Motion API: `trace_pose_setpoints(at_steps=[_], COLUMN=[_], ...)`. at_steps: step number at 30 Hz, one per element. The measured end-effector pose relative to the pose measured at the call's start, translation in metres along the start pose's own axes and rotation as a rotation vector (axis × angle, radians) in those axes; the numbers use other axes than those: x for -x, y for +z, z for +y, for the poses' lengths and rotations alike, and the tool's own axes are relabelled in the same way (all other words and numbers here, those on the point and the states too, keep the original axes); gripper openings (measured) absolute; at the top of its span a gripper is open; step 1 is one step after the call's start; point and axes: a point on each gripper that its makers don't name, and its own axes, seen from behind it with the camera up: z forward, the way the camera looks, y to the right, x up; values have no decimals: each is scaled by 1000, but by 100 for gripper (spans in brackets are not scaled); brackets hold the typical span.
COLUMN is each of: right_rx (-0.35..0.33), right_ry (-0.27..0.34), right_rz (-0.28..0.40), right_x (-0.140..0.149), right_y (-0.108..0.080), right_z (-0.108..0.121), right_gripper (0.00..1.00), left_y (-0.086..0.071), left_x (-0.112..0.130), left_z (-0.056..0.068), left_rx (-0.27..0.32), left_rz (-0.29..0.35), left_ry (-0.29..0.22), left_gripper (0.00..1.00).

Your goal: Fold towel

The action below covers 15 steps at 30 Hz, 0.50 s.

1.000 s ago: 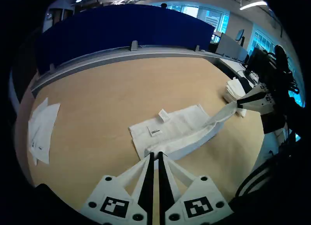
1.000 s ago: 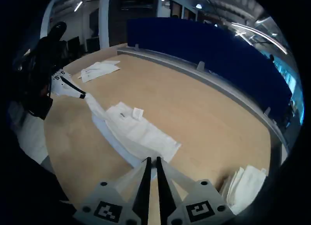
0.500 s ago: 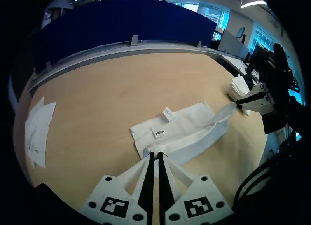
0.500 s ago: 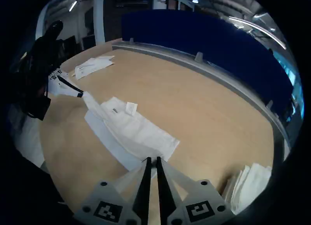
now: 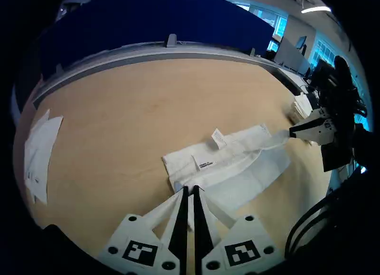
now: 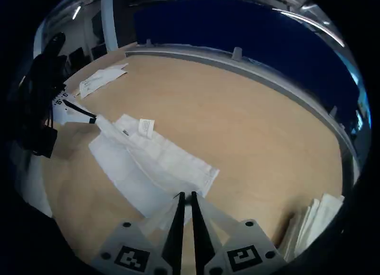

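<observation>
A long white towel (image 5: 228, 154) lies across the middle of a pale wooden desk (image 5: 133, 104), running roughly from one tool to the other. The far band of the cloth rests flat on the desk, with two small tags (image 5: 218, 138) showing on top. The near long edge is raised off the surface, held at both ends.

The left tool (image 5: 188, 192) has its two fingers drawn almost together, pinching one near corner of the towel. The right tool (image 6: 185, 196) is closed the same way on the corner at the opposite end. From the left gripper view, the right tool appears farther off across the desk, held by a person's dark-gloved hand (image 5: 339, 92), with the towel's end drawn to a point at its tips.

The fold looks early. It seems to be the first lengthwise fold, caught midway. The lifted edge has not yet been laid over the flat band, and the cloth between the tools sags in a loose sheet. What is left, as far as I can judge, is carrying that edge across, setting it down square, then folding the length shorter.

A stack of folded white cloths (image 6: 313, 218) sits near the desk's edge beside the right tool. More flat white cloths (image 5: 40, 146) lie well apart at the other end. A blue divider panel (image 5: 142, 23) runs along the back of the desk.
</observation>
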Motion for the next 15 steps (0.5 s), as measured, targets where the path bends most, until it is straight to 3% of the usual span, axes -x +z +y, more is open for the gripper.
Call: trace_pose_setpoints(at_steps=[15], right_rx=[66], right_ry=[28], right_rz=[18], right_x=[-4], right_y=[26], right_z=[16], right_gripper=[18], left_y=[28], left_x=[-5], left_z=[-13], left_rx=[-34], left_rz=[10], left_ry=[-51], left_gripper=[8])
